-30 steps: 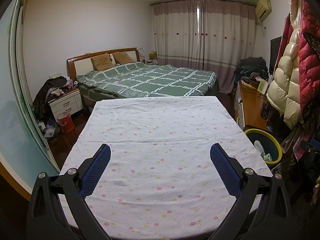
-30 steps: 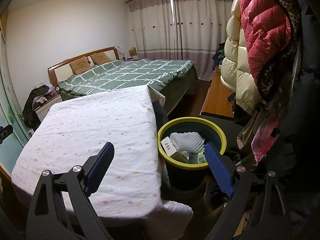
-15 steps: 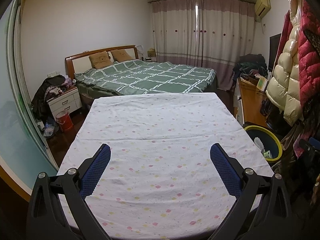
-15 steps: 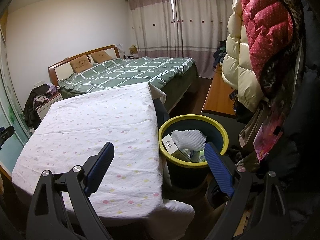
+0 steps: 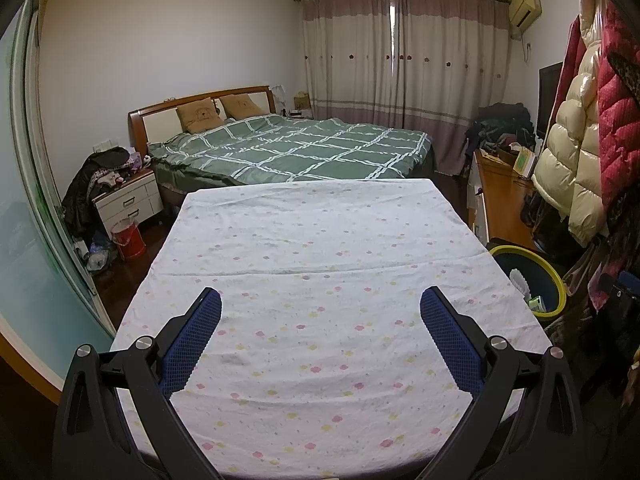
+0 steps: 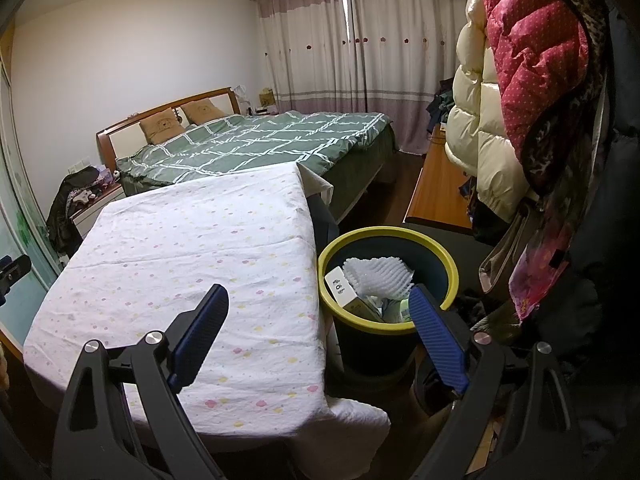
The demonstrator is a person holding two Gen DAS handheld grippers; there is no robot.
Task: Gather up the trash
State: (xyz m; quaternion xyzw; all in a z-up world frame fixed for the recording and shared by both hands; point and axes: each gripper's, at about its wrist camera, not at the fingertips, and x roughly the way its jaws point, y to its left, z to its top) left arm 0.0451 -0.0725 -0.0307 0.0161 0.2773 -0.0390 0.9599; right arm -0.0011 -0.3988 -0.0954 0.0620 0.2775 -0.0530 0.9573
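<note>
- We are in a bedroom: a table under a white flowered cloth (image 5: 320, 248) stands in front of us, with a bed in a green checked cover (image 5: 296, 148) beyond it and drawn curtains (image 5: 404, 60) behind.
- Our left gripper (image 5: 320, 300) hangs over the cloth, jaws spread wide, nothing between them.
- Our right gripper (image 6: 318, 300) is just as wide apart and empty, one finger over the cloth and the other at the bin's rim.
- The yellow-rimmed bin (image 6: 440, 252) stands just beside the table's right edge.
- In it lie white foam wrap (image 6: 380, 276) and a small box (image 6: 342, 290).
- Puffer jackets (image 6: 516, 92) hang to the right.
</note>
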